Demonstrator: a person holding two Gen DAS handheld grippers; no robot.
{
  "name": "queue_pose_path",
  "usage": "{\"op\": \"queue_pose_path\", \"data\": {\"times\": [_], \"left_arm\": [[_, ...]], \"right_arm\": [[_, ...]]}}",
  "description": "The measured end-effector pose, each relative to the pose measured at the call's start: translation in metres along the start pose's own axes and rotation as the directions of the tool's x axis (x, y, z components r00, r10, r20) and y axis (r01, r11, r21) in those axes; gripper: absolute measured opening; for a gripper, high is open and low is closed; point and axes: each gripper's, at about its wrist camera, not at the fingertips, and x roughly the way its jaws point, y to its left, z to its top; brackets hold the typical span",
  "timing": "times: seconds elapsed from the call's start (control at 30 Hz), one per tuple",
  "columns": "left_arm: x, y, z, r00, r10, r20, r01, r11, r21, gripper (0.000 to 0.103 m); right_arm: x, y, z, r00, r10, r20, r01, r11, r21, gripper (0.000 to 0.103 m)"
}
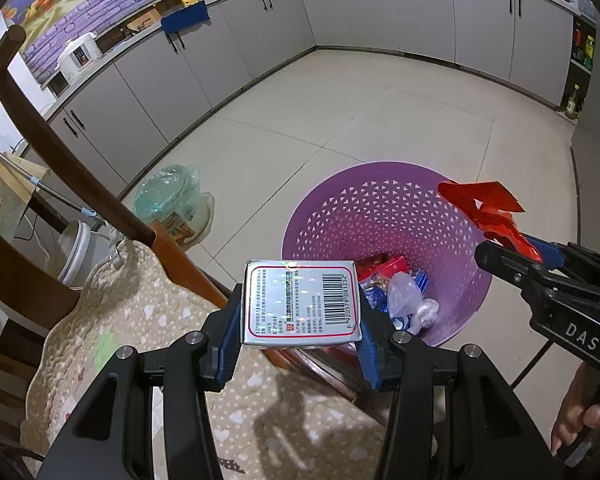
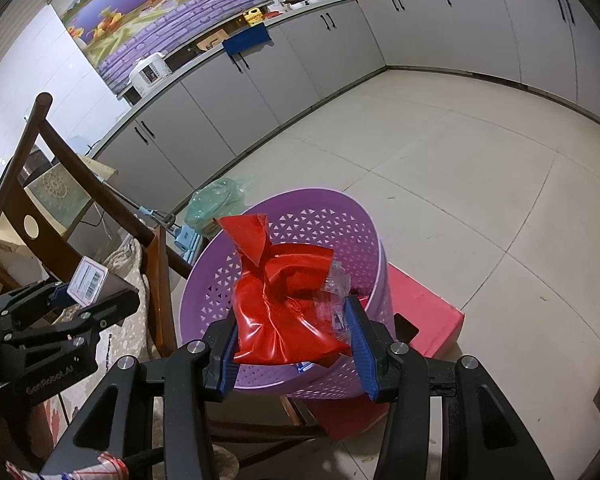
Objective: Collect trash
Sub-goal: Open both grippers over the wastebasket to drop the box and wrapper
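My left gripper (image 1: 300, 312) is shut on a silver carton with a barcode (image 1: 300, 306), held over the chair cushion just left of the purple perforated trash basket (image 1: 380, 208). The basket holds several wrappers and a plastic bag (image 1: 404, 300). My right gripper (image 2: 292, 332) is shut on a crumpled red plastic wrapper (image 2: 284, 300) and holds it above the basket's near rim (image 2: 268, 384). In the left wrist view the right gripper (image 1: 532, 252) and its red wrapper (image 1: 484, 204) hang over the basket's right side. In the right wrist view the left gripper (image 2: 84, 292) with the carton (image 2: 88, 280) shows at the left.
A wooden chair (image 1: 60, 148) with a beige dotted cushion (image 1: 148, 320) stands at the left. A bagged pot (image 1: 172, 204) sits on the tiled floor. A red box (image 2: 420, 312) lies behind the basket. Grey cabinets (image 1: 340, 12) line the far walls.
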Motion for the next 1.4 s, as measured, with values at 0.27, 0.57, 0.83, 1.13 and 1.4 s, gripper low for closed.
{"op": "queue_pose_path", "data": {"times": [0.27,0.57,0.83,1.13,1.4], "left_arm": [[0.006,-0.006,0.006,1.000,0.005,-0.005,-0.005,1.000,0.013,0.048],[0.016,-0.005,0.028,1.000,0.009,0.018,-0.009,1.000,0.023,0.048],[0.039,0.015,0.054,0.999,-0.050,-0.001,0.050,0.995,-0.082,0.048],[0.063,0.021,0.056,0.988,-0.147,-0.047,0.138,0.976,-0.171,0.048],[0.052,0.032,0.047,0.977,-0.214,-0.004,0.208,0.951,-0.228,0.073]], "right_arm": [[-0.001,-0.006,0.003,1.000,0.000,0.005,0.000,1.000,0.006,0.051],[0.002,0.003,0.006,1.000,0.002,0.016,-0.002,1.000,-0.022,0.051],[0.015,0.010,0.020,1.000,-0.002,0.021,0.003,0.999,-0.041,0.051],[0.028,0.015,0.022,1.000,-0.024,0.006,0.024,0.998,-0.061,0.051],[0.029,0.017,0.023,0.999,-0.040,0.015,0.041,0.997,-0.065,0.072]]}}
